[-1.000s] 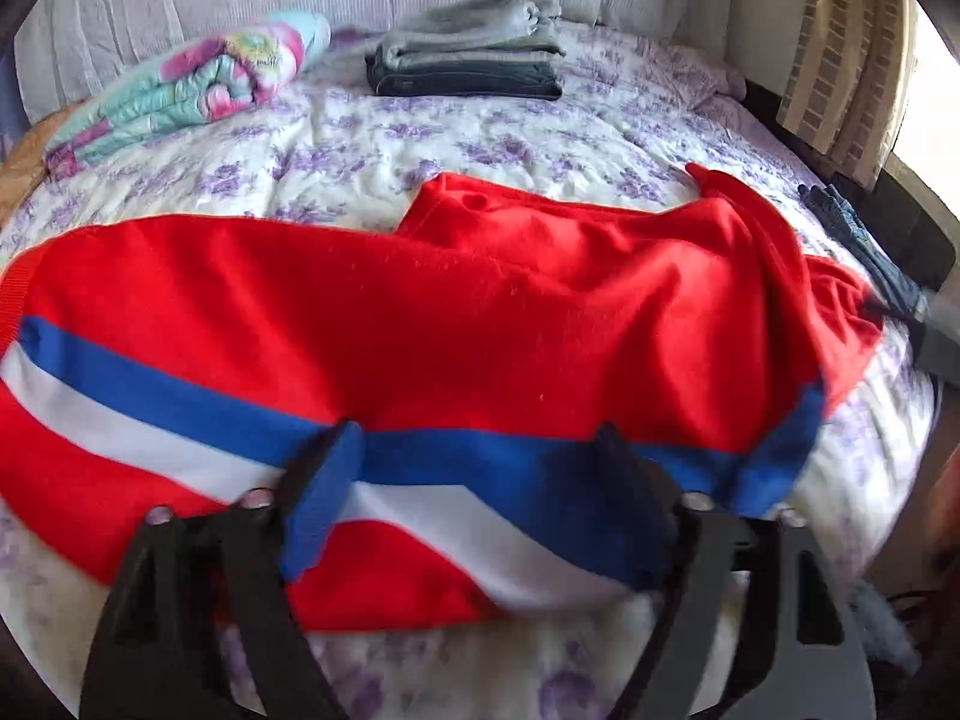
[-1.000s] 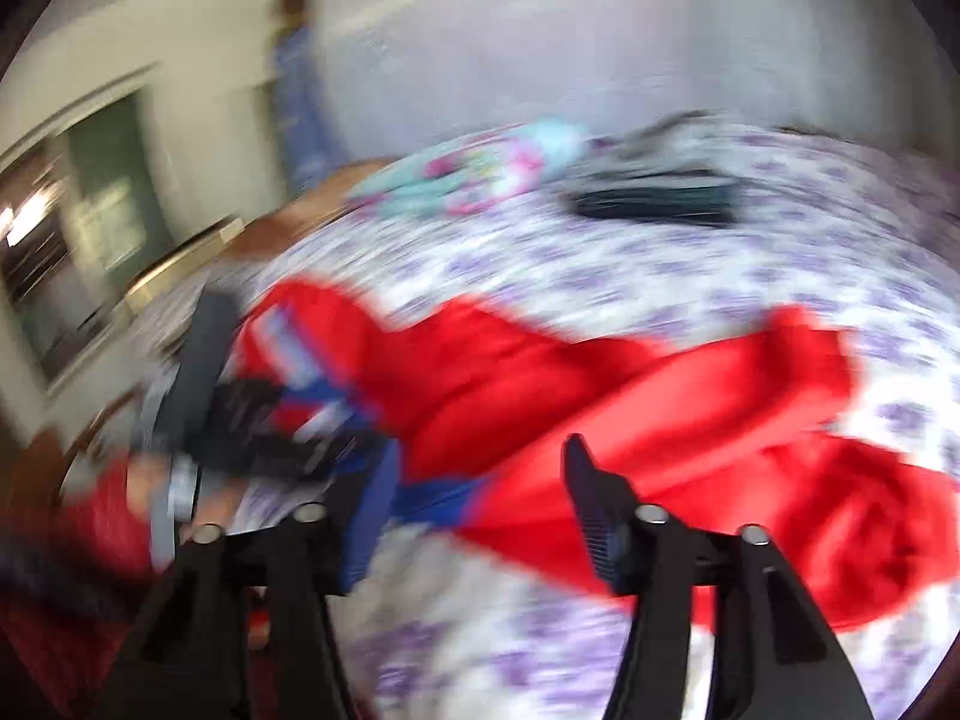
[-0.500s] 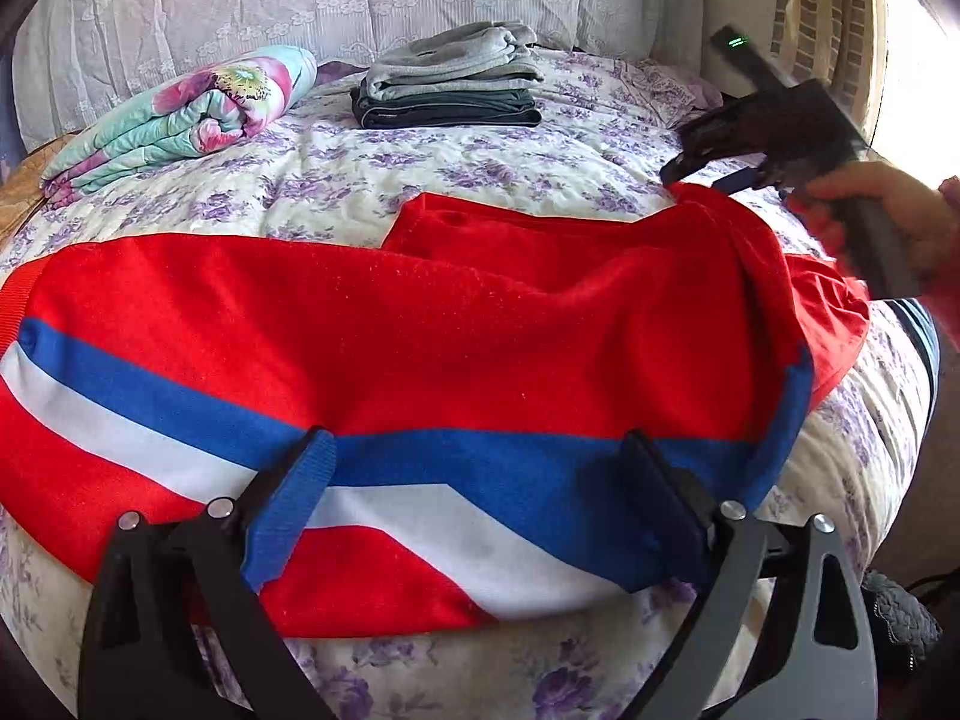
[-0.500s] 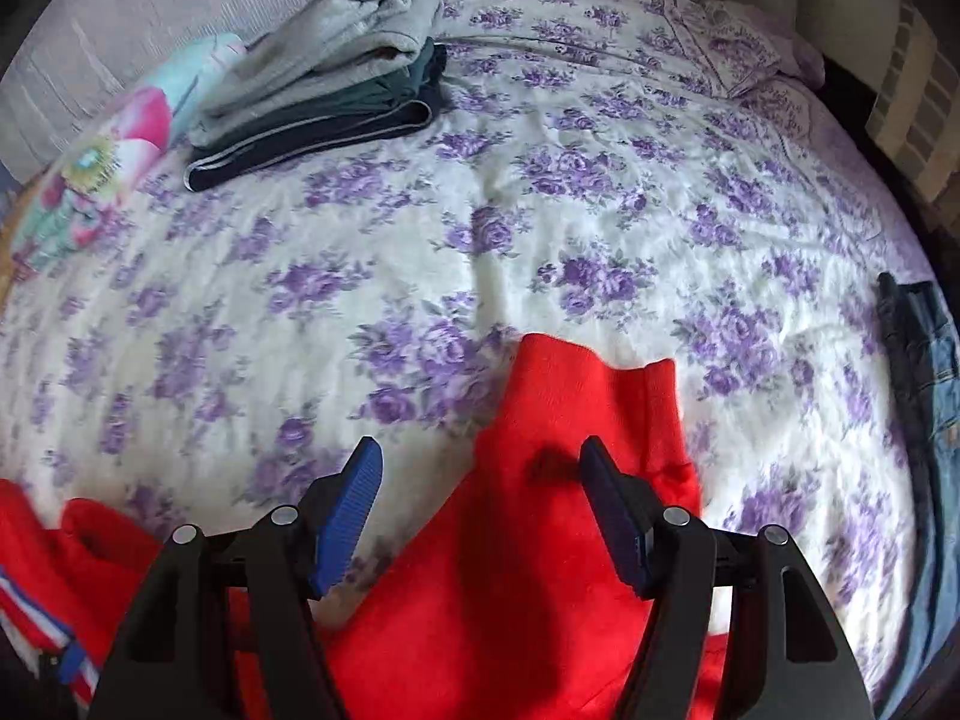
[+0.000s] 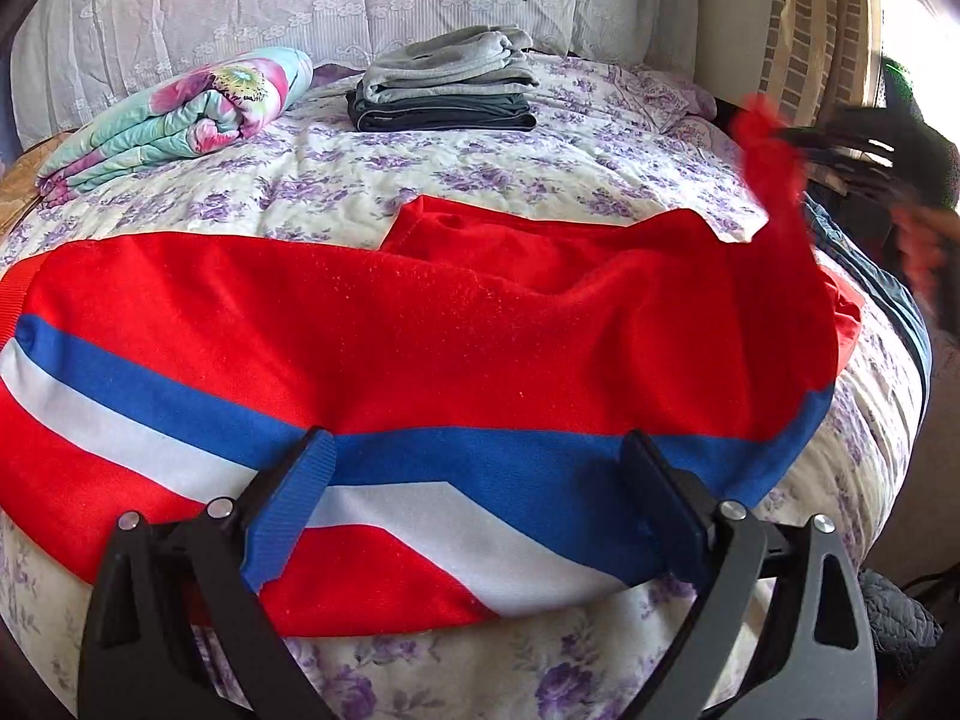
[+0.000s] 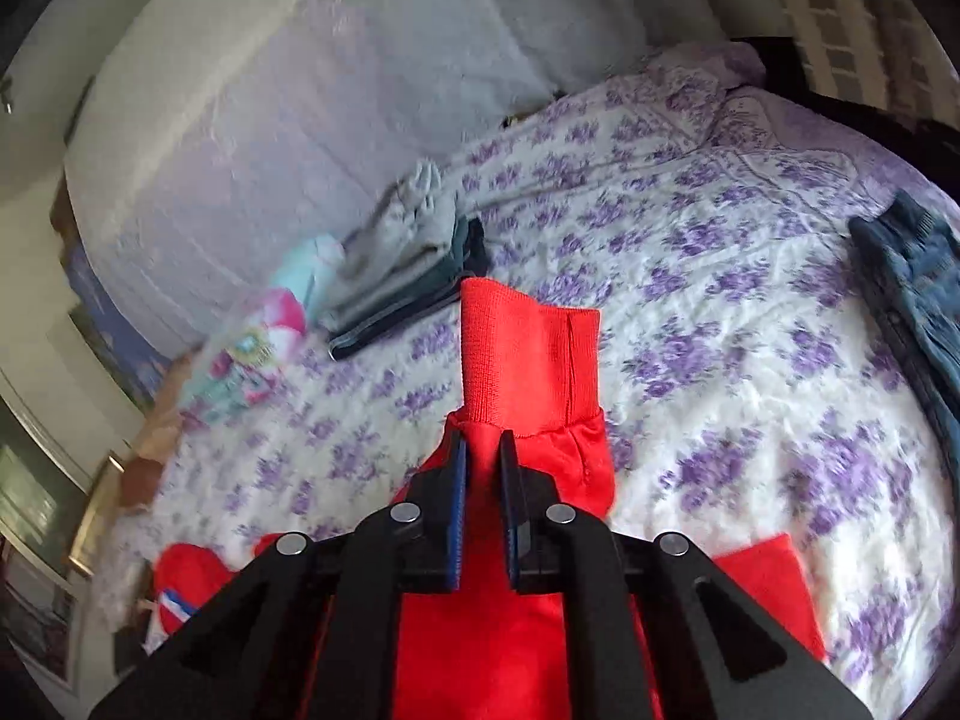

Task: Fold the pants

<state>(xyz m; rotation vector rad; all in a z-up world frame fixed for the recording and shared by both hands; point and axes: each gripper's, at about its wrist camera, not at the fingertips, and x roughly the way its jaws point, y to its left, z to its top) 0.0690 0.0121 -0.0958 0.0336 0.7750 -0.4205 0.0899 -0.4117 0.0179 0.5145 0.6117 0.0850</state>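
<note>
Bed [image 5: 540, 180] with floral quilt, folded clothes [image 5: 444, 81] near headboard. Red pants [image 5: 420, 330] spread across it. Left gripper [image 5: 474, 480] wide, empty. Right gripper [image 6: 480, 480], open half a second ago, now clamps the cuff [image 6: 528, 360] and lifts it.

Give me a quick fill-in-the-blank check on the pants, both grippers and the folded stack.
1. The right gripper is shut on the ribbed ____ of the red pants.
2. The left gripper hovers over the pants with its jaws ____.
3. The topmost garment in the folded stack is ____ in colour.

Missing words: cuff; open; grey
</note>
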